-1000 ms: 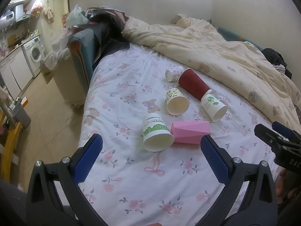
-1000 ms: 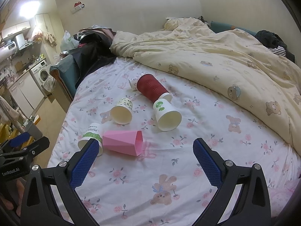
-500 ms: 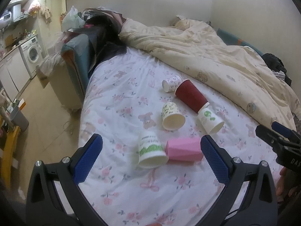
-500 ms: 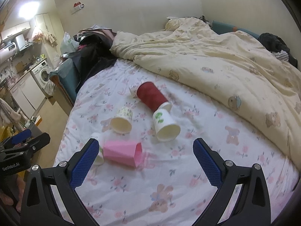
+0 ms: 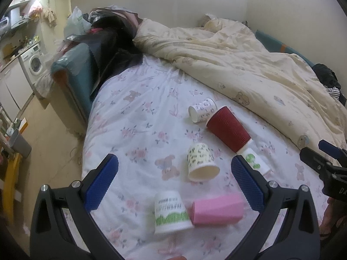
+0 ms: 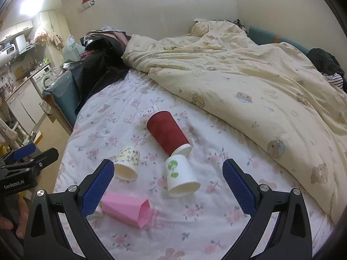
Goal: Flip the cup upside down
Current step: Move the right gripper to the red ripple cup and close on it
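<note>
Task not started imo: both grippers, L (image 5: 174,181) & R (image 6: 168,182), spread wide, holding nothing, above bed (image 5: 138,117); six cups on their sides, nearest green-print cup (image 5: 170,213) at 6 o'clock, none flipped.

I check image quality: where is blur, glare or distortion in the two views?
Left wrist view: cup with green print and pink cup look smeared; fisheye bends the bed. Right wrist view: sharper; ceiling light glares top left.

You've got both grippers hovering over the bed (image 5: 138,117) with nothing in them. Left gripper (image 5: 174,179) has its jaws spread wide, right gripper (image 6: 168,183) is just as wide, sitting to its right.
</note>
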